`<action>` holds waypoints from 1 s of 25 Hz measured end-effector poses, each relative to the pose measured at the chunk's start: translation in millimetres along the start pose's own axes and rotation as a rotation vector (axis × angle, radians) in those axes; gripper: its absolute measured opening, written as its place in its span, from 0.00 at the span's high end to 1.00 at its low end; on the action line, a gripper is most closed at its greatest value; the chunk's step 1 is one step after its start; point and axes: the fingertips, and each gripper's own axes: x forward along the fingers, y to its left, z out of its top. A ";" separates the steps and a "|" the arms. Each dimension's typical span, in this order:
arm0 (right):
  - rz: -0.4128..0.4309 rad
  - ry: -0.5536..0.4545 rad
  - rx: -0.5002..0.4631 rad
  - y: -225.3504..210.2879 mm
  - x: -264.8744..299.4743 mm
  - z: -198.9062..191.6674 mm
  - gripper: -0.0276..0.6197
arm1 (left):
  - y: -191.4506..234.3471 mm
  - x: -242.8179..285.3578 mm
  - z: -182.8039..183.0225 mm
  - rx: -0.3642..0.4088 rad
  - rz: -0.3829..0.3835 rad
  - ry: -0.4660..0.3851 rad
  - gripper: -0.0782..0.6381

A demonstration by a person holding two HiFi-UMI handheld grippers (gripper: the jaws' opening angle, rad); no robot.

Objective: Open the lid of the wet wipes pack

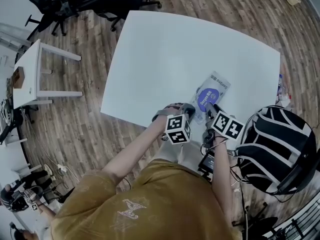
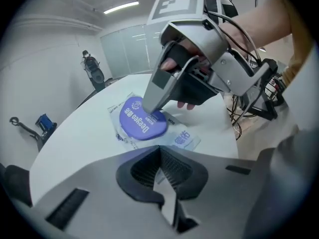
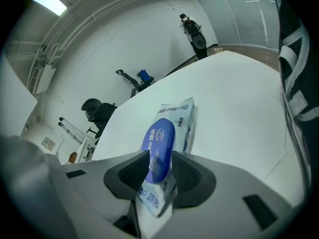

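Lid [image 3: 158,142] of wipes pack [image 3: 178,114] between parted right claw [image 3: 160,159] jaws.

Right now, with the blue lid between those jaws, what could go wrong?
1. The right hand-held gripper straddles the blue lid without clearly pinching it, so it might slip off when pulled.
2. The left hand-held gripper is closed just short of the wipes pack and isn't pinning it, so the whole pack could lift or slide with the lid.
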 end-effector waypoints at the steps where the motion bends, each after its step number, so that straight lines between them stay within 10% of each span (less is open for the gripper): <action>1: -0.008 -0.001 0.001 0.9 0.7 -0.6 0.77 | -2.8 0.9 1.6 -0.013 -0.010 -0.003 0.88; 11: 0.042 -0.004 -0.018 25.1 -5.0 2.7 0.77 | -33.3 8.4 13.3 -0.004 -0.076 -0.048 0.88; 25: 0.161 0.029 -0.045 62.3 -4.1 16.6 0.77 | -11.0 -10.6 19.6 -0.035 0.036 -0.133 0.88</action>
